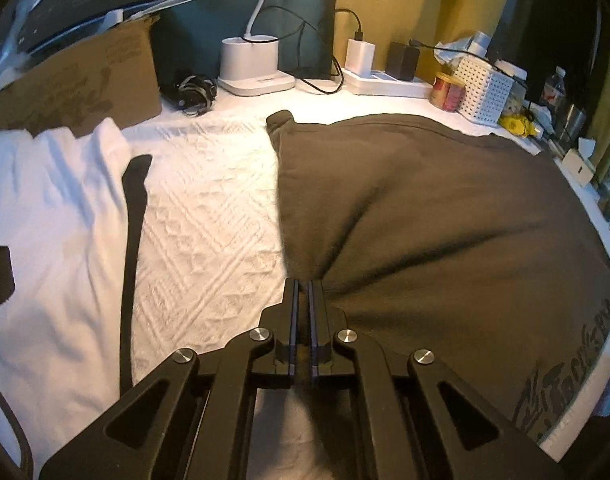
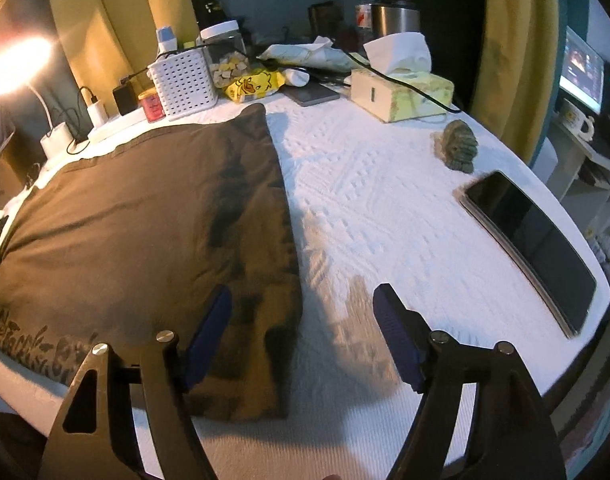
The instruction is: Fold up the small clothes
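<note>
On a white-covered desk, the left gripper pinches the brown garment's edge, the right gripper gapes empty, and a clear jar holds pale chunks.

**Table Layout**

The shirt is lying flat on the tablecloth. In the left wrist view, a second garment is lying to its left, with bare cloth between them. A cardboard box is sitting behind that garment. A lamp base, power strip, can and basket are standing along the back edge. In the right wrist view, a tissue box, a small figure and a tablet are lying to the shirt's right.
</note>
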The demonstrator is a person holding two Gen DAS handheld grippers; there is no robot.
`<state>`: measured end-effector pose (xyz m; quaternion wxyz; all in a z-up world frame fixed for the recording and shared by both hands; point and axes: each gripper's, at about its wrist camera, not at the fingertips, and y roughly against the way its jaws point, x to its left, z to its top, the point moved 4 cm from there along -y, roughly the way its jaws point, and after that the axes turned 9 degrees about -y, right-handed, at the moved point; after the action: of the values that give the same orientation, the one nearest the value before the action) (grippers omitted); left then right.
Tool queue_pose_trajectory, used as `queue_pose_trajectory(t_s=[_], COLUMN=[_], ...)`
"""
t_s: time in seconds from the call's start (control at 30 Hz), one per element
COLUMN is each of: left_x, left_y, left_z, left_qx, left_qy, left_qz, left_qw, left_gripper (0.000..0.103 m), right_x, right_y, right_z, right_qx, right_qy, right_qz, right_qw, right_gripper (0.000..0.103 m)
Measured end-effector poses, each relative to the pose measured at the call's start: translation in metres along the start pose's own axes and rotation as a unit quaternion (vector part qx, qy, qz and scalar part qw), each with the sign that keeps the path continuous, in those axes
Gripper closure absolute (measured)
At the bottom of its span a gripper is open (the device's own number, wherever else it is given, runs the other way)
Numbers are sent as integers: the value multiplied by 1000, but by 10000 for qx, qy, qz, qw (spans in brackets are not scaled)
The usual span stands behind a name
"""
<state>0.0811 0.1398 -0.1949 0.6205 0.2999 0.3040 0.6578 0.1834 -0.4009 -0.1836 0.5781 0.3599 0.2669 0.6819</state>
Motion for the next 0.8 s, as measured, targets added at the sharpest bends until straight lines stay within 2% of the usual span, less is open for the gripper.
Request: queue_pose_trajectory(t_s=[0.17,0.3,0.37,0.4,0.43,0.47,0.5,0.6,0.8], left_x=[-5,-1,0,0,0,2,2,3,3], left_y=[17,29,35,38,41,45,49,53,50], left_z=[3,-2,-6,-7,-9,-10,-10,-12,-12], left_qx=[-165,-128,-160,-181,-220,-335,-418,-462,-451], left_qy=[-8,78,163,196,241,326,381,473,454], left_qz=[85,386,357,348,348,324,281,181,85], left_qw=[9998,9991,9991,9990,9989,9984,9980,9976,9979], left_gripper=[97,97,92,72,42,32,27,27,27], right_x=[4,13,17,19,22,25,28,33,38], right_y=[15,19,19,19,21,23,25,28,20], right_z=[-11,-32,-44,-49,-53,-56,-58,-63,-56], right_qx=[78,323,451,522,561,542,580,622,433], right_qy=[-76,-105,-131,-173,-211,-210,-228,-360,-750], right_qz=[116,248,288,335,386,390,423,516,632], right_qw=[9999,9991,9985,9979,9975,9975,9972,9961,9942], right_gripper=[26,26,26,26,26,26,26,26,23])
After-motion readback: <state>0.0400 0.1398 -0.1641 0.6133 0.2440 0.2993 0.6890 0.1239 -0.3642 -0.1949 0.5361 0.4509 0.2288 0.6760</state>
